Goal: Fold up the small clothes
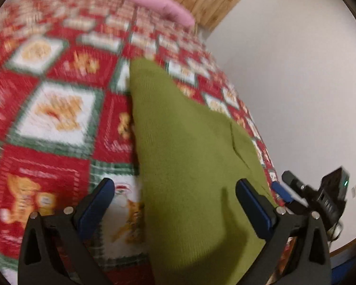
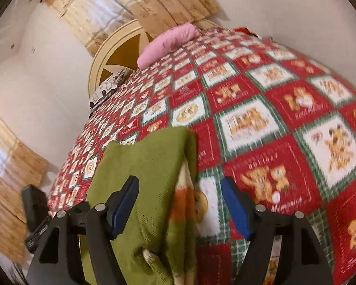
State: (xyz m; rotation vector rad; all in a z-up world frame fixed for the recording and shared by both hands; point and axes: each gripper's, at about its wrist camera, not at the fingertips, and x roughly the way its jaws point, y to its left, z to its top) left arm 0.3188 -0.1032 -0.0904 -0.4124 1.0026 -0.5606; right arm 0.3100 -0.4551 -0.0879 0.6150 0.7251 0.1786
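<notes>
A small olive-green knit garment [image 1: 185,154] lies folded into a long narrow shape on the red, white and green patchwork bedspread [image 1: 59,109]. My left gripper [image 1: 178,201] is open above its near end, with the cloth lying between the blue pads [image 1: 99,204] and untouched by them. In the right wrist view the same garment [image 2: 149,166] runs away from me, and my right gripper [image 2: 180,204] is open over its right edge, holding nothing. The left pad [image 2: 125,204] hovers over the green cloth and the other hangs over the bedspread [image 2: 284,123].
A pink pillow [image 2: 166,42] lies at the head of the bed by a cream and brown headboard [image 2: 116,54]. Beige curtains [image 2: 159,2] hang behind. The bed's edge [image 1: 261,137] drops off beside a white wall [image 1: 296,83].
</notes>
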